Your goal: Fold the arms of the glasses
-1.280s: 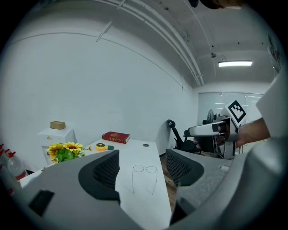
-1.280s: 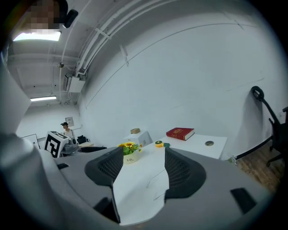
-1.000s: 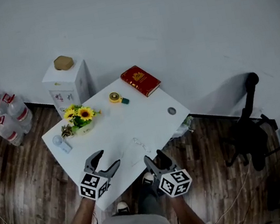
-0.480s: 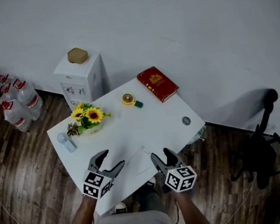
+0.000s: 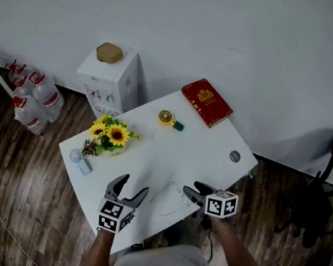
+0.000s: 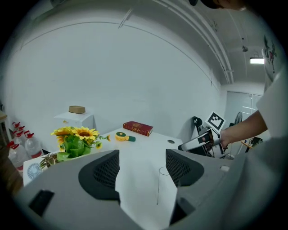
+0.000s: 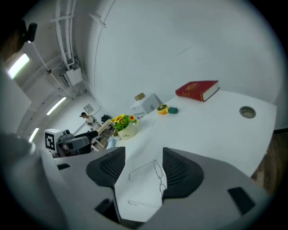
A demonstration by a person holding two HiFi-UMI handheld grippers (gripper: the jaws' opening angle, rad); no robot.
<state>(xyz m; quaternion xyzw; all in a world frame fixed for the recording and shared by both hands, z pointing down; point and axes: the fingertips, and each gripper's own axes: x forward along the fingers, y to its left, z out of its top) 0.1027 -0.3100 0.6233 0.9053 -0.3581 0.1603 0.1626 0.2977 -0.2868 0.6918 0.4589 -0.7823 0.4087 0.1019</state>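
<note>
On the table [image 5: 204, 148], near its front edge, the glasses [image 5: 178, 192] lie arms open; left gripper [image 5: 134, 185] and right gripper [image 5: 195, 189] fingers stand released, empty; advise steadying the frame, folding each arm gently.

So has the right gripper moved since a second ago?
Yes. Against the white table, the right gripper has come forward over the near edge, closing in on the glasses.

The head view looks steeply down from high above the white counter [image 5: 158, 156], taking in the floor and wall around it. Both gripper views sit low at the counter's near edge, close to the glasses [image 7: 158, 171]. They look across it, angled inward, and share the sunflowers [image 6: 76, 134] and red book [image 6: 138, 128].
</note>
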